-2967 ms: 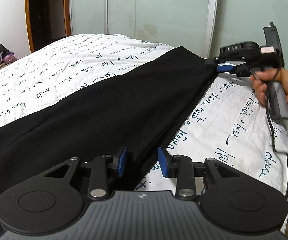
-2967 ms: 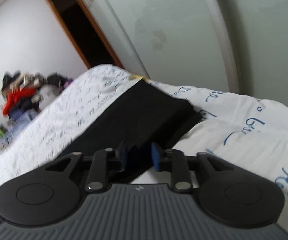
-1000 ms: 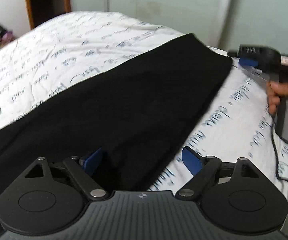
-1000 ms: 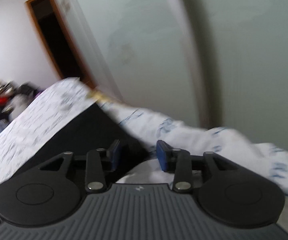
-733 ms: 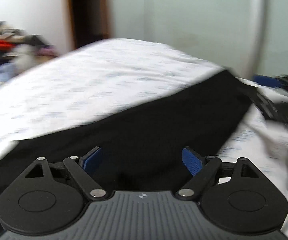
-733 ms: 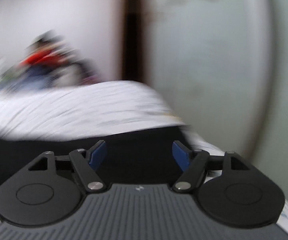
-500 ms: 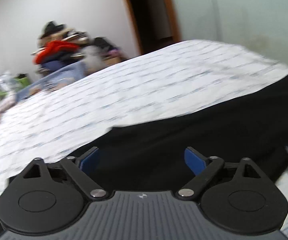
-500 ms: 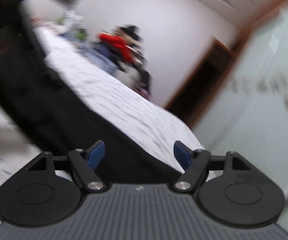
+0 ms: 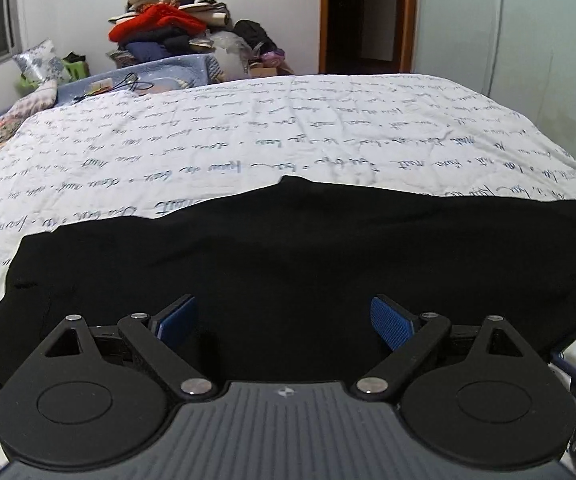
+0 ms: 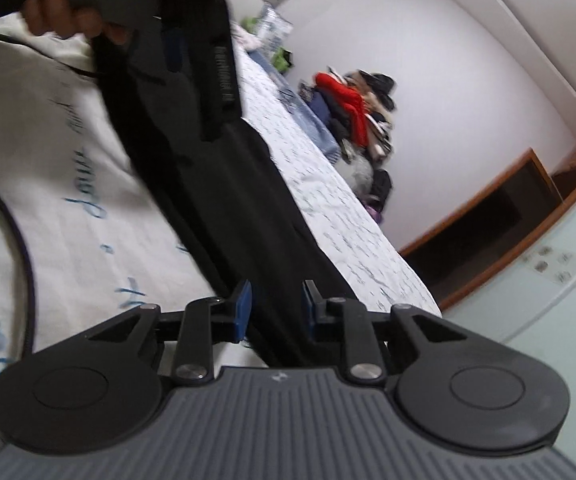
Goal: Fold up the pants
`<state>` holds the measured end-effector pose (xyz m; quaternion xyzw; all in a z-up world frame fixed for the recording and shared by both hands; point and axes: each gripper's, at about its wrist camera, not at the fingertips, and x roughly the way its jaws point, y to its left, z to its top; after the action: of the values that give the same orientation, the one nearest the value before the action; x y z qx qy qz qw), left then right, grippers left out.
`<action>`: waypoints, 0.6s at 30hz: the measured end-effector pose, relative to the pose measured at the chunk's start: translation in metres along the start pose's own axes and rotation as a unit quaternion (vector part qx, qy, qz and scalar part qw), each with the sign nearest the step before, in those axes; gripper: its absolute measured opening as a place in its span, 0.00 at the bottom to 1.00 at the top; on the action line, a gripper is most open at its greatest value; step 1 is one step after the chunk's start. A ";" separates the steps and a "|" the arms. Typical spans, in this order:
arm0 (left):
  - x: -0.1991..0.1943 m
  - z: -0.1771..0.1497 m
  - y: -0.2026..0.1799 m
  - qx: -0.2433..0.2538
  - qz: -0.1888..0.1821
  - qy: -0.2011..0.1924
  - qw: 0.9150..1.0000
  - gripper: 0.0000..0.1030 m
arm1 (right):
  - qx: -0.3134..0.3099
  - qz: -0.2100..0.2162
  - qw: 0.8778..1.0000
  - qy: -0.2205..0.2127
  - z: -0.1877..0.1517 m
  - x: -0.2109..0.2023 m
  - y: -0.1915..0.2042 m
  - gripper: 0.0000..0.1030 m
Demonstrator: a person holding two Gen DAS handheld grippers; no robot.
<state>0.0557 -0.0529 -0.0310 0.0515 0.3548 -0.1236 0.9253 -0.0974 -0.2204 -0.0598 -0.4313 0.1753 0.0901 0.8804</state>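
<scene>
The black pants (image 9: 288,240) lie flat in a long band across the white bedspread with script print (image 9: 247,132). My left gripper (image 9: 283,320) hovers over their near edge, wide open with nothing between its blue pads (image 9: 390,322). In the right wrist view, which is rolled over, the pants (image 10: 239,200) run diagonally. My right gripper (image 10: 276,310) is closing on their near end, and black fabric fills the gap between its pads (image 10: 243,312). A hand (image 10: 59,12) holds the left gripper's body (image 10: 191,60) at the upper left.
A black cable (image 10: 15,220) trails over the bedspread at the left. A pile of clothes (image 9: 163,28) and pillows (image 9: 39,64) sit beyond the bed's far side. Behind it are a dark doorway (image 9: 364,16) and pale wardrobe doors (image 9: 528,40).
Both views swung round from the wardrobe to the far side of the room. The right gripper rolled over, opened wide, then narrowed around the pants' end. The left gripper stayed wide open.
</scene>
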 end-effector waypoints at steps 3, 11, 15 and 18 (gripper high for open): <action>0.001 -0.002 0.009 -0.016 -0.002 0.010 1.000 0.91 | -0.012 0.010 1.000 -0.003 0.006 -0.001 0.005 0.22; -0.017 -0.011 0.015 0.031 -0.059 0.027 0.997 0.91 | -0.022 0.025 0.999 0.020 0.004 0.025 0.009 0.15; -0.032 -0.014 0.005 0.092 -0.092 0.010 0.991 0.91 | 0.003 0.057 0.998 0.029 0.006 0.023 0.005 0.04; -0.041 -0.019 -0.008 0.161 -0.110 -0.008 0.981 0.91 | 0.025 0.081 0.996 0.029 0.006 0.016 -0.001 0.04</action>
<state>0.0118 -0.0496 -0.0178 0.1595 0.3263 -0.2806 0.8885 -0.0810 -0.2164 -0.0620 -0.3963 0.2375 0.1439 0.8751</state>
